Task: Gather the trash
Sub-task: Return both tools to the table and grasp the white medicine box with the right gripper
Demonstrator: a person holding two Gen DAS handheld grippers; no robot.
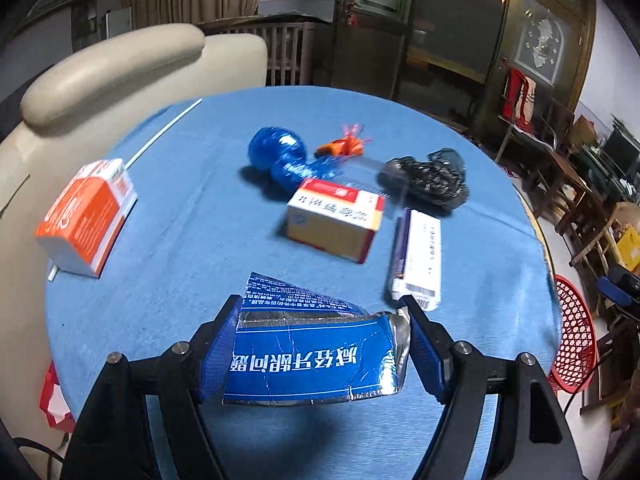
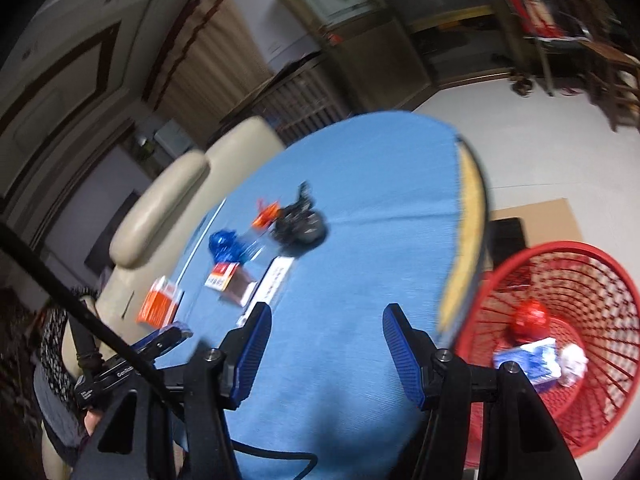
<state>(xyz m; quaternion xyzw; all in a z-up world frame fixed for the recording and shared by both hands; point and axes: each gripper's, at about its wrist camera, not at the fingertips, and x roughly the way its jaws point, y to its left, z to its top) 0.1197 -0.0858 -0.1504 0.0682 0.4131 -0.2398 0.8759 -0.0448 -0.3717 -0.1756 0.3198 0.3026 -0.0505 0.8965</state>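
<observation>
The round table (image 1: 180, 208), draped in blue cloth, anchors everything. Beside its rim, down on the floor, stands the red mesh basket (image 2: 580, 320), already holding a red ball, a blue carton and white paper. On the table lie an orange box (image 1: 86, 220) near the sofa-side edge, a red-and-white box (image 1: 336, 220) near the middle, a long white box (image 1: 420, 260), a black bag (image 1: 428, 178) and blue wrap (image 1: 280, 156). Above the table, the left gripper (image 1: 324, 344) is clamped on a flattened blue carton (image 1: 308, 356). The right gripper (image 2: 326, 356) hangs over the table with its jaws apart, nothing between them.
</observation>
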